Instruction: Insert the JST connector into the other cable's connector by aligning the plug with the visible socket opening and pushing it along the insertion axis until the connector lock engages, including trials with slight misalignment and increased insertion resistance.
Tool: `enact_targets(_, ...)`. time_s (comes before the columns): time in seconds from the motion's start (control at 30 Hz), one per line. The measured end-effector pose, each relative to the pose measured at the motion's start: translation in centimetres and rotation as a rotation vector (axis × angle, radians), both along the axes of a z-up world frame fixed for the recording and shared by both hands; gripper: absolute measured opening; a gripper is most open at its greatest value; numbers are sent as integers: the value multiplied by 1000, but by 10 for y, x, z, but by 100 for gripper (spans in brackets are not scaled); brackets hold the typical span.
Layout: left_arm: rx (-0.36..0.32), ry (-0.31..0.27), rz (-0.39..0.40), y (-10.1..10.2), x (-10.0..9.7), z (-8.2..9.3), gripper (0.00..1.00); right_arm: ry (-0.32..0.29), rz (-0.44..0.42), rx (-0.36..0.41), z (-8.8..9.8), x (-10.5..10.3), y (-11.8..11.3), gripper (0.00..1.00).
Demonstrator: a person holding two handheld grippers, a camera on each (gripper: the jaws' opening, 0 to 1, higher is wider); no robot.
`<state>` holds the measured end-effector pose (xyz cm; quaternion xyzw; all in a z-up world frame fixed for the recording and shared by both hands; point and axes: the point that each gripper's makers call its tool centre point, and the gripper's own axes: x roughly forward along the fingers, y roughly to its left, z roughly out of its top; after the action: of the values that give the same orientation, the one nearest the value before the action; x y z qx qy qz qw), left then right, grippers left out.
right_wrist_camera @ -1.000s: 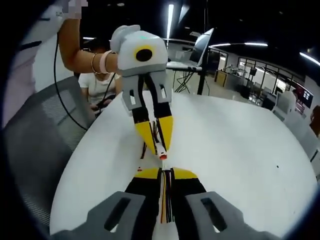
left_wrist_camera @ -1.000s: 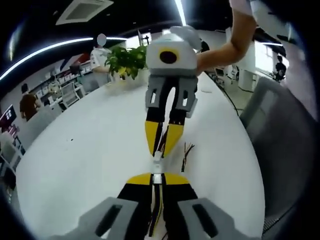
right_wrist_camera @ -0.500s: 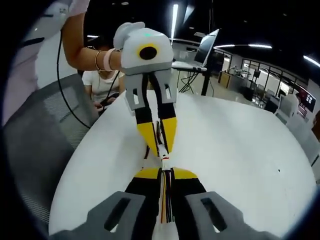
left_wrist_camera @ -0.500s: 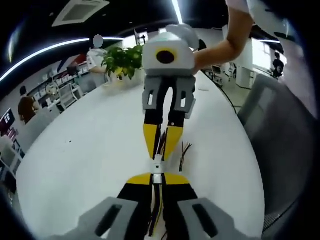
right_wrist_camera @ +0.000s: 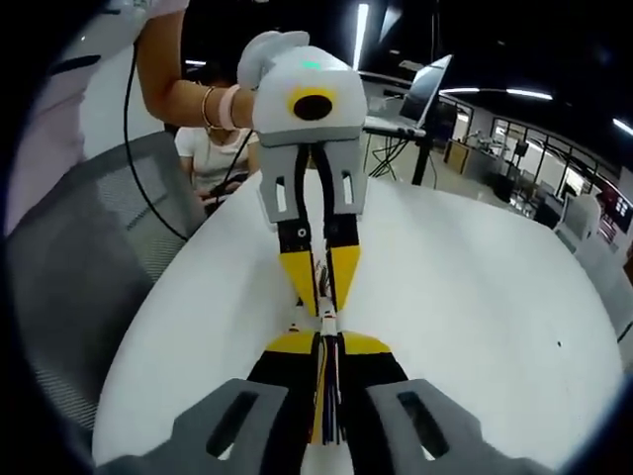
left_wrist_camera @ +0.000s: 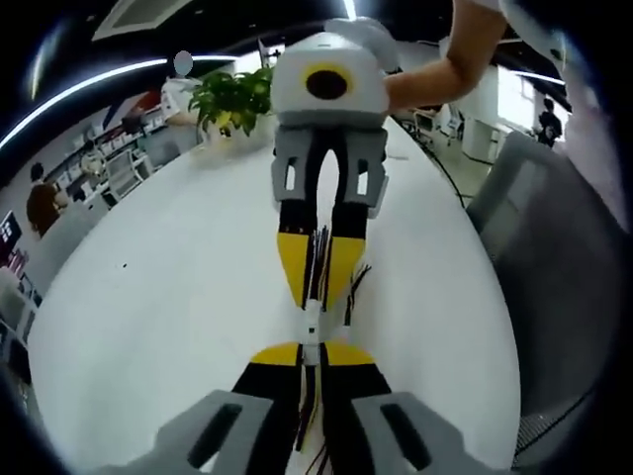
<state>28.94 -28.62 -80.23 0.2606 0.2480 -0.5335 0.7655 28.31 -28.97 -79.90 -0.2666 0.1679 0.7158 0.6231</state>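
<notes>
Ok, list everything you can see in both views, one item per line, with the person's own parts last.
Round white table: one, white, under both grippers.
Small white connectors: joined pair, white, between the two sets of jaws.
Thin multicoloured wires: one bundle, running back between the right jaws.
Loose dark wires: few, dark, on the table beside the connectors.
Leafy green potted plant: one, green, far table edge.
Grey mesh chair: one, grey, beside the table.
Open laptop: one, dark, far side.
Left gripper: yellow-tipped, shut on its cable.
Right gripper: yellow-tipped, shut on its cable.
Bare forearm: one, behind the right gripper.
</notes>
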Motion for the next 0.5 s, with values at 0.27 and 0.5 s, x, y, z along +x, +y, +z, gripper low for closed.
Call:
enact_targets(0.27,0,-7,-11,-3,0,2,0,-24,16,-6,-1,-1,-2,4)
enact_targets(0.5,-1,-38,-40,-7,-1,6,0,-23,25,1,-1,-3,-1,4)
